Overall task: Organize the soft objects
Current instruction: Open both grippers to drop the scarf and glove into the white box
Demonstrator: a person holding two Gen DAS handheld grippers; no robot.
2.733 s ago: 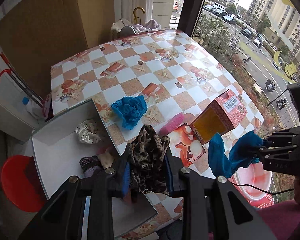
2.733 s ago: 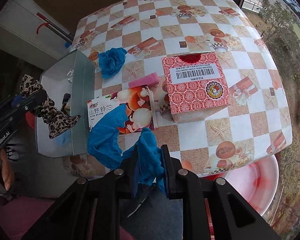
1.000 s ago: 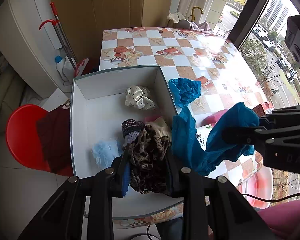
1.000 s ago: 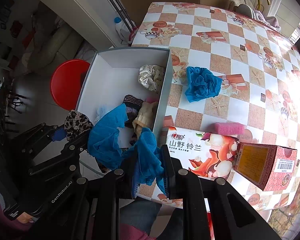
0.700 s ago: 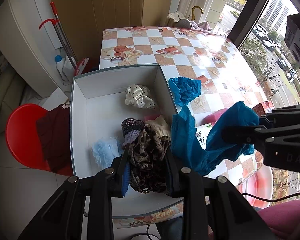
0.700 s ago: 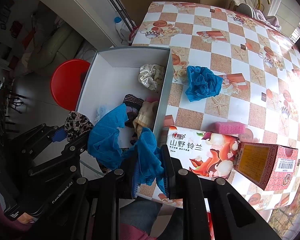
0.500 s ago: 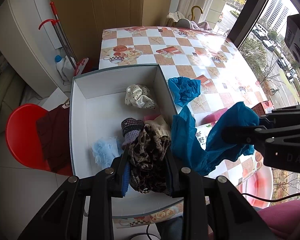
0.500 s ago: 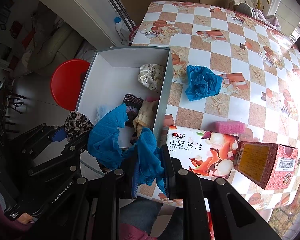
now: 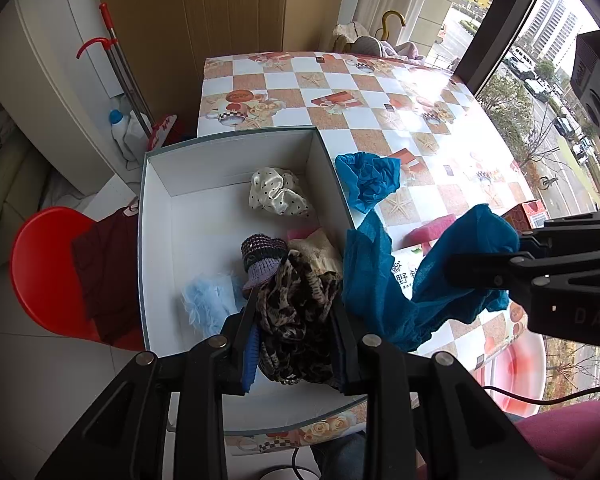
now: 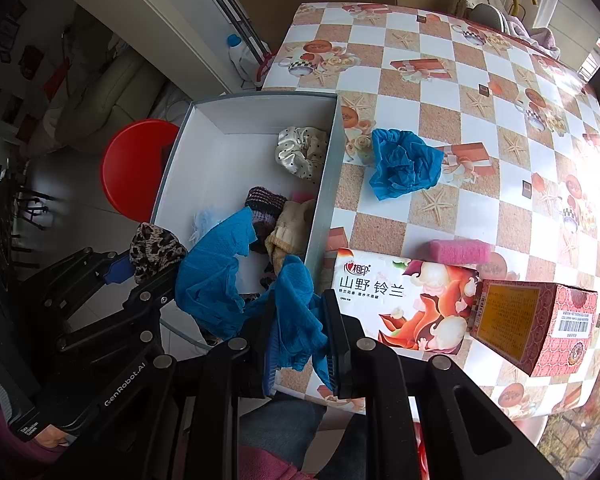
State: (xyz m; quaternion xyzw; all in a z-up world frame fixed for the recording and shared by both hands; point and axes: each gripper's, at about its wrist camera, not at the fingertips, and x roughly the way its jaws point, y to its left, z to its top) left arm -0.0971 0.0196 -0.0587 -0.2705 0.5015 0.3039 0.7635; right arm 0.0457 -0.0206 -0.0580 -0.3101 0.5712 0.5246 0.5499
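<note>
While a leopard-print cloth (image 9: 296, 312) hangs bunched between its closed pads, the left gripper (image 9: 296, 344) points steeply down over the near end of an open white box (image 9: 156, 240), the cloth dangling above the box floor. Beside it, the right gripper (image 10: 300, 340) is clamped on a blue mesh cloth (image 10: 296, 312), whose loose end drapes over the box's near corner while the tool itself hangs just past the box's right wall, above the table edge. Inside the box lie a cream polka-dot scrunchie (image 9: 278, 194) near the far wall, a dark knitted piece (image 9: 262, 258), a beige cloth (image 9: 316, 254) against the right wall with a scrap of pink (image 9: 300, 233) behind it, and a pale blue fluffy piece (image 9: 208, 300). On the checkered table (image 10: 480, 128) a second crumpled blue cloth (image 10: 404, 164) sits just outside the box wall, with a pink sponge (image 10: 460, 251), a flat printed pack (image 10: 400, 300) and a red carton (image 10: 536, 324) nearer the right gripper. A red stool (image 9: 48, 272) stands left of the box.
</note>
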